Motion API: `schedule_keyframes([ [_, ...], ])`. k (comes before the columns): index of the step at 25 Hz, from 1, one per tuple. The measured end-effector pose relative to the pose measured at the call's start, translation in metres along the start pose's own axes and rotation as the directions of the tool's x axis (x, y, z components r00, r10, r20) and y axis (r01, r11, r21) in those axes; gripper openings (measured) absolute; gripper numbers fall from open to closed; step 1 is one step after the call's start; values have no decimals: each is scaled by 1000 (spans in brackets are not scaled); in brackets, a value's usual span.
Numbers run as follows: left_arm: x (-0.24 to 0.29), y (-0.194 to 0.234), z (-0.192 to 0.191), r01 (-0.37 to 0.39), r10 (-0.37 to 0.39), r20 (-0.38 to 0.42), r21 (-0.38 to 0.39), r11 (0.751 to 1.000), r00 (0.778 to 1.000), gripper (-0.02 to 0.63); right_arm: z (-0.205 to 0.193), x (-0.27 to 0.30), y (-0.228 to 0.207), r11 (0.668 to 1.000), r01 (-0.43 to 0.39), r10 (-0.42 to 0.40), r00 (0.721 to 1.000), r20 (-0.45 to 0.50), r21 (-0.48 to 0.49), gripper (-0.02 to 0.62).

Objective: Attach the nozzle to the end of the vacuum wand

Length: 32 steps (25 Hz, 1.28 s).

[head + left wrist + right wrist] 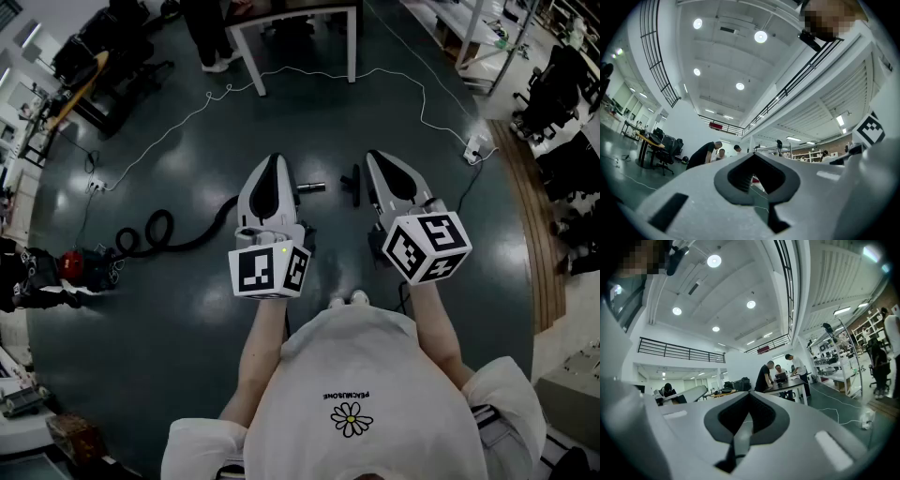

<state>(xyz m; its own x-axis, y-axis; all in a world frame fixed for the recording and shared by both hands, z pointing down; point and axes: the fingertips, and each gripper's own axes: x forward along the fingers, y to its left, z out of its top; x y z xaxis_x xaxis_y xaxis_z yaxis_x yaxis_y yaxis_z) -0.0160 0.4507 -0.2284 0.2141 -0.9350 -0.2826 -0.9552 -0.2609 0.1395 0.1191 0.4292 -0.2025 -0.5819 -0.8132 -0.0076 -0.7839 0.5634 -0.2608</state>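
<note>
Shirt point(394, 375) with a daisy and upside-down lettering sits below left tool point(274, 161) and right tool point(377, 157), both closed, empty.

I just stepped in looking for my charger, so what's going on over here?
A person stands holding a gripper in each hand, out in front. The left gripper and right gripper are both shut and empty, above the floor. Down ahead of them lie the vacuum wand, partly hidden by the left gripper, and the black nozzle, apart and not yet joined. A black hose runs left toward the red vacuum.
</note>
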Motion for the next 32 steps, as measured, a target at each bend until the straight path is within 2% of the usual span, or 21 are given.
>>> schedule_keyframes([
  [4,0,3,-5,2,-2,-10,1,1000,1000,0,-7,2,-2,1000,-1,1,1000,-11,19,5],
  [11,-5,12,-13,-15,15,-3,-53,998,1000,0,-15,0,-6,1000,3,-2,1000,-29,17,6],
  [16,-7,20,-26,-55,54,-7,-106,993,999,0,-24,-3,-18,996,-6,8,999,-31,85,6],
  [24,3,3,-45,-56,53,-58,-49,997,997,0,-30,0,-44,997,-20,25,998,-60,78,6],
  [28,5,8,-59,-70,68,-80,-25,997,995,0,-45,5,-55,995,-34,42,996,-79,96,6],
  [32,15,25,-65,-82,78,-64,-64,995,995,0,-52,20,-62,995,-31,41,995,-96,98,6],
])
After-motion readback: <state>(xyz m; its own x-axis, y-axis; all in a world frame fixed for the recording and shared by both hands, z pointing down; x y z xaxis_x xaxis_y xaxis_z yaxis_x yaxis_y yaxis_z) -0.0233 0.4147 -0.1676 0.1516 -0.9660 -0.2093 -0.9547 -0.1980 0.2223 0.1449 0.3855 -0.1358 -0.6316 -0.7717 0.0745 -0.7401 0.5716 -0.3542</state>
